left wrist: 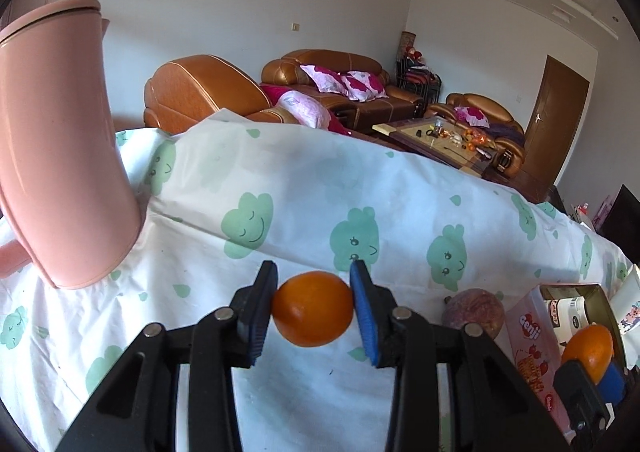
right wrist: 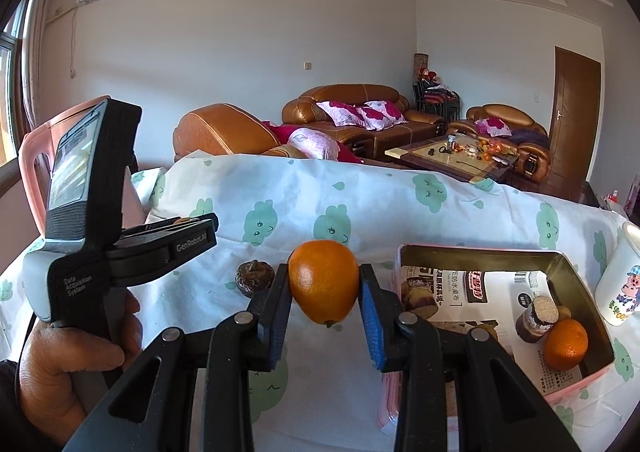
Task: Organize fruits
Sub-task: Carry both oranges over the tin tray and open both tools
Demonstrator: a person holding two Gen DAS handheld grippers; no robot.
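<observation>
Item: left hand-held gripper (left wrist: 313,294), clamped on an orange (left wrist: 313,308) above the desk (left wrist: 280,192).
Item: right hand-held gripper (right wrist: 324,294), clamped on a second orange (right wrist: 324,280), just left of the tin box (right wrist: 480,252) holding a third orange (right wrist: 566,344).
Handling: lower each orange over the open box before releasing; keep clear of the rim.
</observation>
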